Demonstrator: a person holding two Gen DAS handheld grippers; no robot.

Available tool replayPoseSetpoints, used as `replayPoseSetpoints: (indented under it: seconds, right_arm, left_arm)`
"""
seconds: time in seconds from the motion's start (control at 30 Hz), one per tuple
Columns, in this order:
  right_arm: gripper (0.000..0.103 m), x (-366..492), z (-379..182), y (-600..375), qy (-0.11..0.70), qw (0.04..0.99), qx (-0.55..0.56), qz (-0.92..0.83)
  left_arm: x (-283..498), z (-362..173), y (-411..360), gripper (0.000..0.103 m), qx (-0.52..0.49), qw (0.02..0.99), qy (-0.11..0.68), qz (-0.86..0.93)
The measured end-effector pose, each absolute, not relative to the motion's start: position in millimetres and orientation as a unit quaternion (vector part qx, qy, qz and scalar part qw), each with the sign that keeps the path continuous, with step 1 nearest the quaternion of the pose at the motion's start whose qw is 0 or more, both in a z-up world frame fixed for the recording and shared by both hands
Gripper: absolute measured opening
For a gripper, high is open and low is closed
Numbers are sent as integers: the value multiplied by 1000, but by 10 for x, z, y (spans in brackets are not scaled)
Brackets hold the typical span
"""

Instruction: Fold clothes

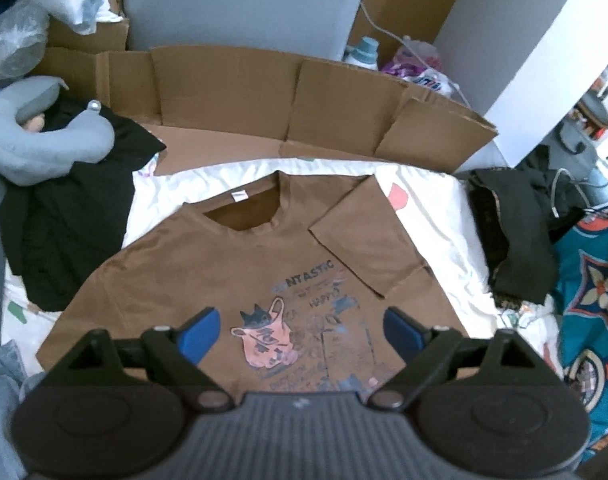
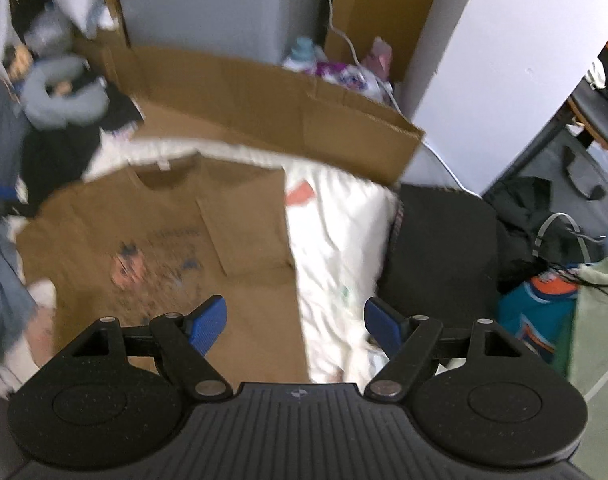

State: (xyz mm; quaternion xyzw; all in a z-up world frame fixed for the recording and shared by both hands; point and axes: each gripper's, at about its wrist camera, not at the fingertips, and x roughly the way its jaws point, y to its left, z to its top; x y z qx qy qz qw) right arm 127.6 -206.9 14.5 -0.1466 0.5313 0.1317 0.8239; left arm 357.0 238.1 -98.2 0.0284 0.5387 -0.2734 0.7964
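Brown T-shirt [image 1: 175, 272] chest print: "NTASTIC" legible, "HAPPY" faint beneath; remaining print and neck label unreadable.

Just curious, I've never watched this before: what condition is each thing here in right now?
brown T-shirt: flat, print up, one side folded inward
left gripper: open, empty
right gripper: open, empty
white sheet: spread, wrinkled
black clothes: heaped, unfolded
cardboard: opened out, propped behind

matt cloth T-shirt [image 1: 207, 272], rumpled cloth sheet [image 1: 436, 216]
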Motion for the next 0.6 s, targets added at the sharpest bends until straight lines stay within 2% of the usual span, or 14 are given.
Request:
replayPoseSetpoints:
  seconds: [0.2, 0.6]
  right_arm:
    - [81, 1417, 120, -1981, 560, 805, -167, 103]
    - [81, 1704, 68, -1530, 554, 803, -146, 162]
  left_arm:
    - [3533, -1030, 2681, 91, 15, 799, 537, -270]
    - [3331, -887, 3083, 91, -3, 812, 541, -218]
